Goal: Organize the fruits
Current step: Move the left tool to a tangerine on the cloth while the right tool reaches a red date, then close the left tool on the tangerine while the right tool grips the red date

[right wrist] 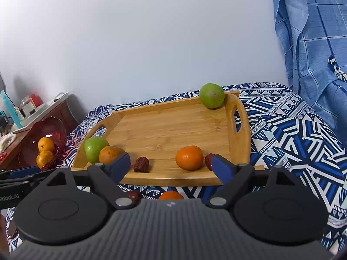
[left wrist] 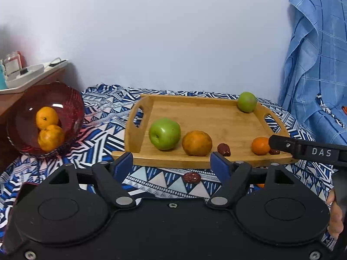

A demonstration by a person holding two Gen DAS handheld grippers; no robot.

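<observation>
Both tongs stand apart and empty, nothing between the blue pads on either side. Left tongs (left wrist: 171,162) hover at the near rim of the wooden tray (left wrist: 195,110); right tongs (right wrist: 171,164) hover at the same rim, further right.

Fruit on the tray: large green apple (left wrist: 164,133) near left, dull orange (left wrist: 197,143) touching beside it, dark date (left wrist: 224,149), bright orange (left wrist: 260,145) near right with a second date (left wrist: 274,151) against it, small green apple (left wrist: 246,101) in the far right corner. Two oranges already sit in the red glass bowl (left wrist: 71,99), left of the tray on the patterned cloth (left wrist: 104,106). One loose date (left wrist: 191,177) lies on the cloth, off the tray, just ahead of the left tongs.

Key relation: in the right wrist view the bright orange (right wrist: 189,157) lies straight ahead between the open pads, slightly right of centre. Round, so no long axis to line up.

Judgement: the right tongs are nearer it; the left are nearer the dull orange and the bowl. Next sensible pick is an orange for the bowl.
</observation>
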